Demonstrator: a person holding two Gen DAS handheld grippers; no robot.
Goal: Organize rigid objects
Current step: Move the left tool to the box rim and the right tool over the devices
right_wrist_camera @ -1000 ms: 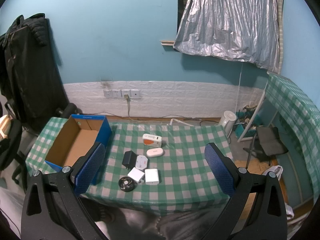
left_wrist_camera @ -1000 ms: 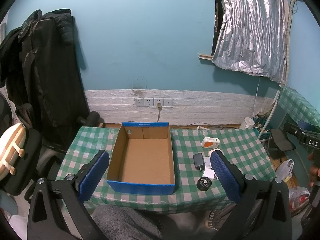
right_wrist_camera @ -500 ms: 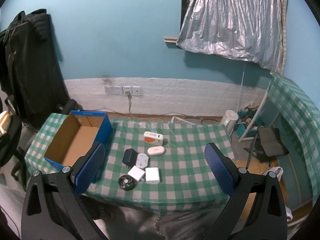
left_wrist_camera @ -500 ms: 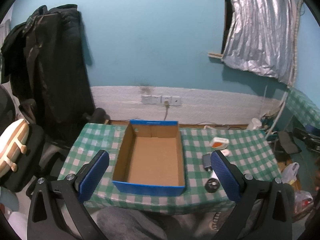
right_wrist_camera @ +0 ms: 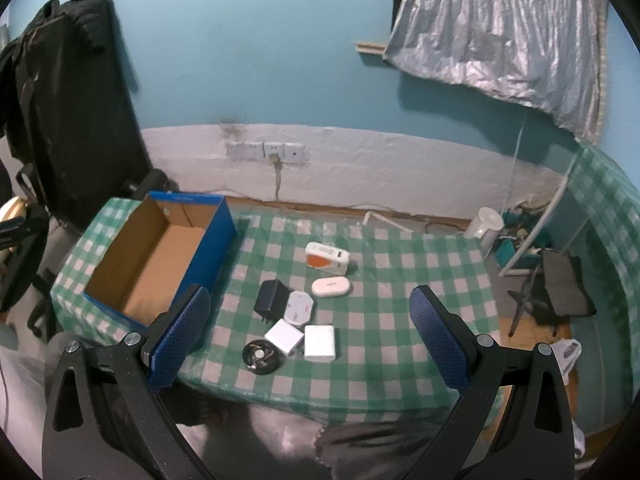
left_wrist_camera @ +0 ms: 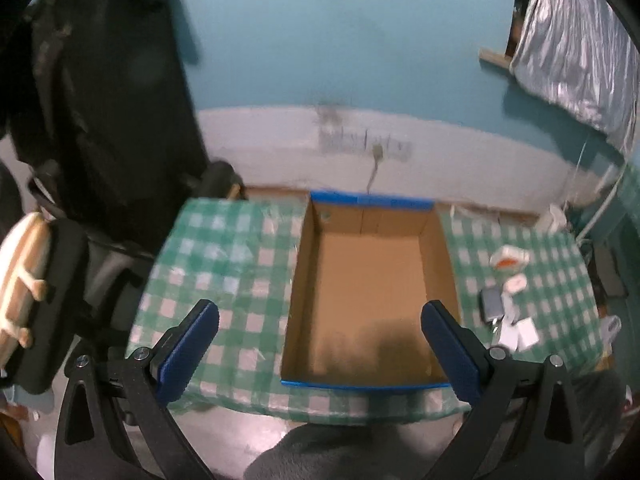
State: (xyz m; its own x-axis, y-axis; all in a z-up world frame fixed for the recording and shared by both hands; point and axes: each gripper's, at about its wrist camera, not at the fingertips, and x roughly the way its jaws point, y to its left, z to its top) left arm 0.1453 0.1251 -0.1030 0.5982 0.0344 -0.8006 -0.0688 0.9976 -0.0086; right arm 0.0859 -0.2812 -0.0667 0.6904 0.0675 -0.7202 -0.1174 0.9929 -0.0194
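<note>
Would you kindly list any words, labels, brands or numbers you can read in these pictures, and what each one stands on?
None can be read.
Oval white device: a faint dark mark, too small to read.
Blue cardboard box: pale print along its far rim, blurred.
White and orange device: no legible lettering.

i face a teal wall (right_wrist_camera: pixel 248 48) with a white brick-pattern band (right_wrist_camera: pixel 360 160) along its base, where a row of sockets (right_wrist_camera: pixel 266 151) sits. crinkled silver foil (right_wrist_camera: pixel 500 28) hangs at upper right. a black coat (right_wrist_camera: pixel 68 112) hangs at left. the table wears a green checked cloth (right_wrist_camera: pixel 400 312).
</note>
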